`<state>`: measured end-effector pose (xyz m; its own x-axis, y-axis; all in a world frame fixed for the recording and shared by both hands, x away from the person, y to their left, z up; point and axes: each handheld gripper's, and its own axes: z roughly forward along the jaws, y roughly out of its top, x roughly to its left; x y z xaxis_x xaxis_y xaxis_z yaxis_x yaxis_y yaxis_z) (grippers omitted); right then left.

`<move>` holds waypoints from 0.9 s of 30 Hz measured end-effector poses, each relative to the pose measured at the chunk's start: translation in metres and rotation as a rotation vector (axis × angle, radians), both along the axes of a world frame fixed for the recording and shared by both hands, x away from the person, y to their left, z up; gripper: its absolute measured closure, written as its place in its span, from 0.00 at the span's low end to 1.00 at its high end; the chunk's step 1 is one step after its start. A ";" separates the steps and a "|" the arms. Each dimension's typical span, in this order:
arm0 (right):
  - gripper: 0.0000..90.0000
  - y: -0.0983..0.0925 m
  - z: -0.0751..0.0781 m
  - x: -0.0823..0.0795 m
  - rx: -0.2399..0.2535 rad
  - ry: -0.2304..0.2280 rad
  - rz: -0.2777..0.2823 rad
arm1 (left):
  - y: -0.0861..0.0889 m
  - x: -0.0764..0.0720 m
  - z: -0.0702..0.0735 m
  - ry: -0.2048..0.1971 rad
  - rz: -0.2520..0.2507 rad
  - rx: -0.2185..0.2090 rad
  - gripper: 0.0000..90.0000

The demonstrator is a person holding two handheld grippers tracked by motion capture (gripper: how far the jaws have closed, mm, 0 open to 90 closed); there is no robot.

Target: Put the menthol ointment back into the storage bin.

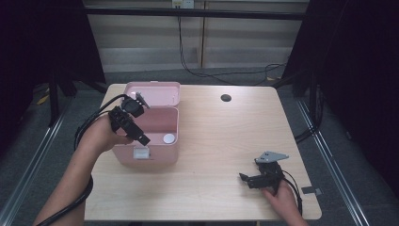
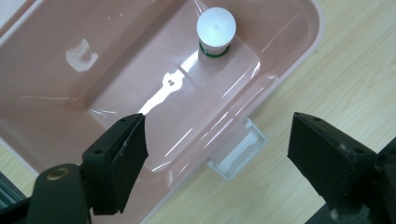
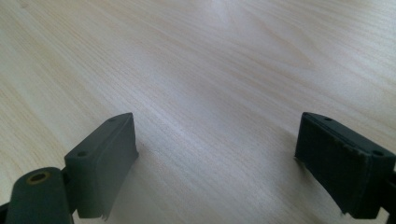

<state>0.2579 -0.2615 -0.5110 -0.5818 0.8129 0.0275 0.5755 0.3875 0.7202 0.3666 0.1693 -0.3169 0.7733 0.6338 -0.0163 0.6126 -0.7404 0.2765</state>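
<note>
At the left side of a pale wooden surface [image 1: 211, 141], a pink plastic box [image 1: 155, 153] stands with its hinged lid [image 1: 153, 93] thrown back, and a person's left hand [image 1: 101, 136] holds the left gripper [image 1: 141, 137] above the box's near-left rim. Its jaws stand wide apart with nothing between them, angled down toward the box's inside. Seen from the left gripper view, the left gripper [image 2: 217, 144] looks over the front wall of the box [image 2: 116, 60], where a small bottle with a white cap [image 2: 215, 29] and a green ring under it stands upright on the glossy pink floor, against the far wall. In the high view the same cap [image 1: 168, 138] shows near the front right corner of the box. A white latch [image 2: 236, 151] juts from the outside of the front wall, over the wood. Well apart, near the front right corner of the surface, the right hand [image 1: 282, 197] rests with the right gripper [image 1: 244, 179] low on the wood, its grey three-cornered plate [image 1: 272, 157] on top. The right gripper view shows the right gripper [image 3: 217, 149] with jaws spread wide over bare wood grain [image 3: 210, 70], gripping nothing.
</note>
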 end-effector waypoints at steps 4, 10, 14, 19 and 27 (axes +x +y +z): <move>0.13 0.000 0.000 0.000 0.000 0.000 0.000 | 0.007 -0.005 -0.003 -0.005 0.015 -0.007 0.22; 0.13 0.000 0.000 0.000 0.000 0.001 -0.001 | 0.019 -0.013 -0.008 -0.008 0.016 -0.016 0.22; 0.13 0.000 0.000 0.000 0.001 0.004 -0.003 | 0.026 -0.018 -0.009 -0.009 0.019 -0.025 0.22; 0.13 0.000 0.000 0.000 -0.001 0.002 0.000 | 0.035 -0.025 -0.012 -0.016 0.023 -0.028 0.22; 0.13 0.000 0.000 0.000 -0.001 0.005 -0.002 | 0.045 -0.035 -0.024 -0.014 0.023 -0.045 0.22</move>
